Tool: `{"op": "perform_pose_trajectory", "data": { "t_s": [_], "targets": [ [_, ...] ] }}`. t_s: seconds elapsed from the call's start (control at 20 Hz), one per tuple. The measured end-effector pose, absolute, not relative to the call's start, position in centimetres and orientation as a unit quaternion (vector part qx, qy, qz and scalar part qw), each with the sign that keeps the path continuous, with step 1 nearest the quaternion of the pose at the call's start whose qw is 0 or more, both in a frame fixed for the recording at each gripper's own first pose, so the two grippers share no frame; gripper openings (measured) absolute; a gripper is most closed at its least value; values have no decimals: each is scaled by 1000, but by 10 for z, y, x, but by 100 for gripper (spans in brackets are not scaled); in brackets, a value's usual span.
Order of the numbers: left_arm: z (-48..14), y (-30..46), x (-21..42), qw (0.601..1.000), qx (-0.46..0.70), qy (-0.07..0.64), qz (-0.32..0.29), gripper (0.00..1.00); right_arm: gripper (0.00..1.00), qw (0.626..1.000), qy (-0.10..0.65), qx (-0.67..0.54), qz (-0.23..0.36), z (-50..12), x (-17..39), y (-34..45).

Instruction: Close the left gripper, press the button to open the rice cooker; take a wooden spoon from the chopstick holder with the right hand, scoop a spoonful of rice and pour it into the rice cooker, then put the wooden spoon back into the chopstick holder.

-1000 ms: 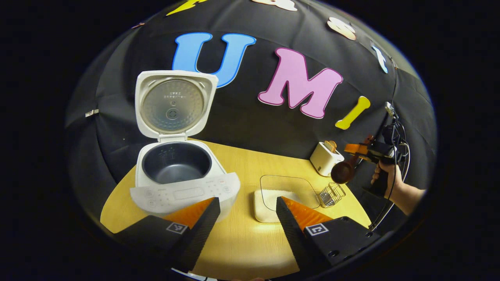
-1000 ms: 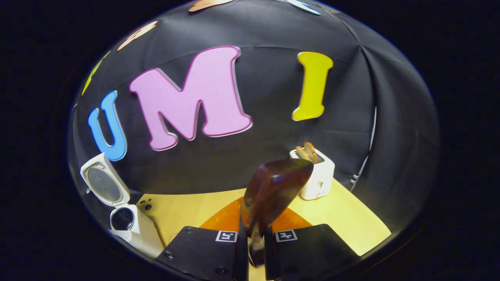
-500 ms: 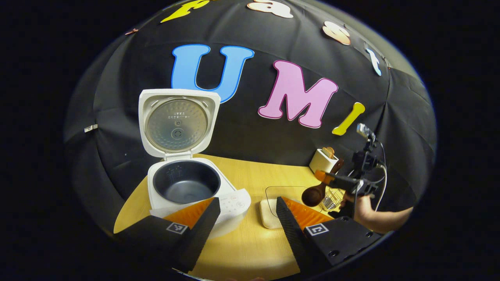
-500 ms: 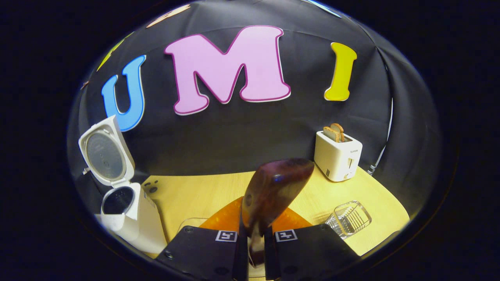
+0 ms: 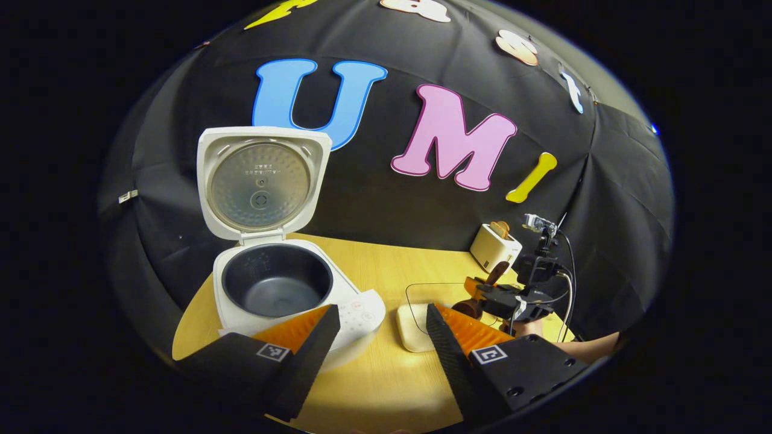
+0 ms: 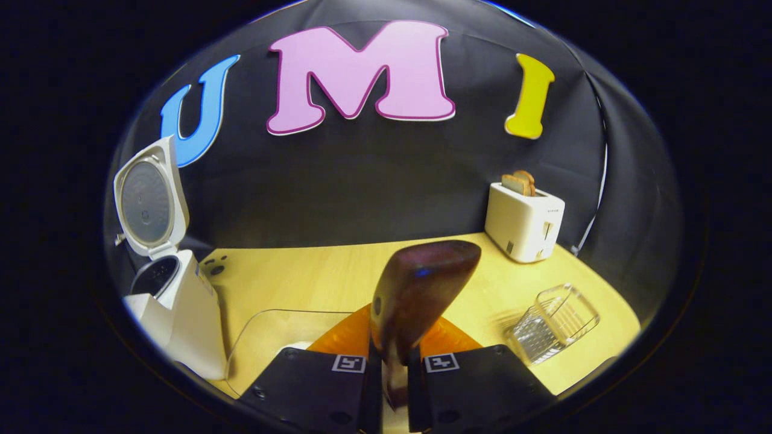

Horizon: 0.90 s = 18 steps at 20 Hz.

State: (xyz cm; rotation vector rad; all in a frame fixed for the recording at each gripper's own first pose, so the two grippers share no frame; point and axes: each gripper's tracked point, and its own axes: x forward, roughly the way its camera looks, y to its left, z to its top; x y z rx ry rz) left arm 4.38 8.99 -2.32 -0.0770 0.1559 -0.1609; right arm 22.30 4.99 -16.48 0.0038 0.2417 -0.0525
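The white rice cooker stands open on the left of the table, its lid upright and its dark inner pot empty. My left gripper hovers open in front of it with nothing between its fingers. A white rice dish under a clear cover lies to the cooker's right. My right gripper hangs low over that dish's far side, shut on the wooden spoon. The spoon rises from my right gripper, bowl tipped to the right. The clear chopstick holder stands at the right.
A white toaster with bread in its slots stands at the back right of the wooden table. The rice cooker shows at the left, beside the clear cover. A hand and cables trail behind the right gripper.
My right gripper has come down and moved in toward the rice dish with the spoon. Its view has tipped down onto the table. My left gripper has shifted only slightly.
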Motion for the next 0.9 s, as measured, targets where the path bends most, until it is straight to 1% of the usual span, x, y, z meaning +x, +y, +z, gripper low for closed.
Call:
{"op": "perform_pose_trajectory", "data": {
  "t_s": [0.15,0.25,0.45,0.6,0.8,0.9],
  "targets": [
    [-25,97,44,993,-38,80,-72,94,20,991,131,22,-33,-168,219,59],
    [-27,99,44,993,-42,86,-71,94,20,986,152,60,-22,-175,215,75],
    [-24,103,49,993,-45,83,-69,93,20,981,173,89,-11,-181,210,93],
    [-24,103,51,993,-49,83,-70,93,20,964,206,168,1,-188,201,116],
    [-23,106,50,993,-51,82,-71,94,20,968,201,148,15,-183,201,129],
    [-24,109,48,993,-53,83,-71,94,21,962,207,176,18,-183,201,132]
  ]
}}
